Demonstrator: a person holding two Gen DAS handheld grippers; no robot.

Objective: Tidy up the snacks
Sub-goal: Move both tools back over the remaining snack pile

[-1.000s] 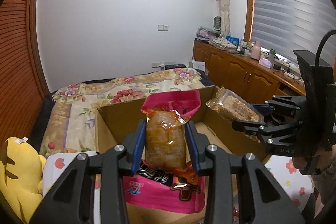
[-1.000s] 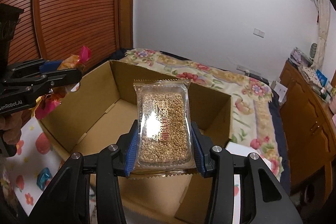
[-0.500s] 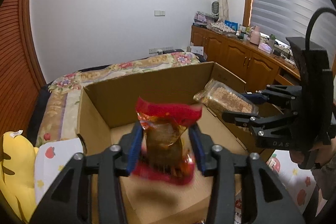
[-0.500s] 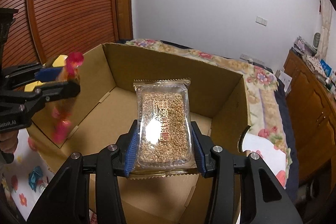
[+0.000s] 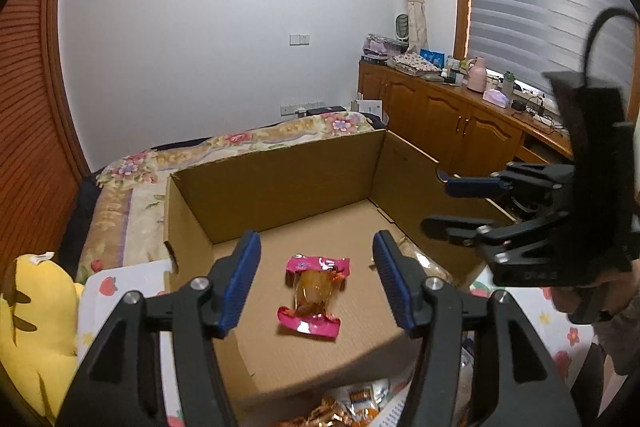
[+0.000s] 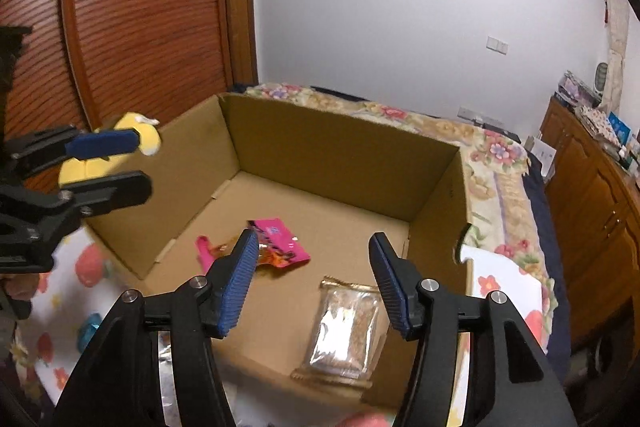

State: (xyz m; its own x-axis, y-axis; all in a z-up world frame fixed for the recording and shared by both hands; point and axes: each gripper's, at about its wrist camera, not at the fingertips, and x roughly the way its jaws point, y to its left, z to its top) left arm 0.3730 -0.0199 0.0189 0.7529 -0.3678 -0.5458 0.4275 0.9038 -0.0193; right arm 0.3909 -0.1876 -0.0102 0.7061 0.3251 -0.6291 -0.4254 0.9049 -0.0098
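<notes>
We are holding both grippers over an open cardboard box [image 5: 280, 187], and a good deal is slipping out of sight. Our left gripper [image 5: 316, 281] is standing with its jaws apart, having just been opening, and nothing is between the pads; the pink-wrapped snack [image 5: 314, 297] is lying on the box floor below the gap, closer to the left jaw's side, no longer gripped. Our right gripper [image 6: 312, 283] is likewise standing with jaws apart after just opening, and the clear sesame bar packet [image 6: 344, 335] is lying flat on the box floor below the gap, nearer the right jaw, its surface blurred and glaring so that we cannot read the print. From the right wrist view the left jaw is covering part of the pink snack. Near the bottom edge of the left wrist view, more snack wrappers [image 5: 352, 403] are showing between the gripper arms, cut off and hard to identify. A yellow plush toy [image 5: 32, 311] is being cropped by the frame off to the left jaw's side. The box is sitting on a white fruit-print cloth [image 5: 120, 287], with a floral bedspread [image 5: 240, 143] beyond the jaws, wooden cabinets [image 5: 452, 123] under window blinds, and a slatted wooden door [image 6: 140, 7].
</notes>
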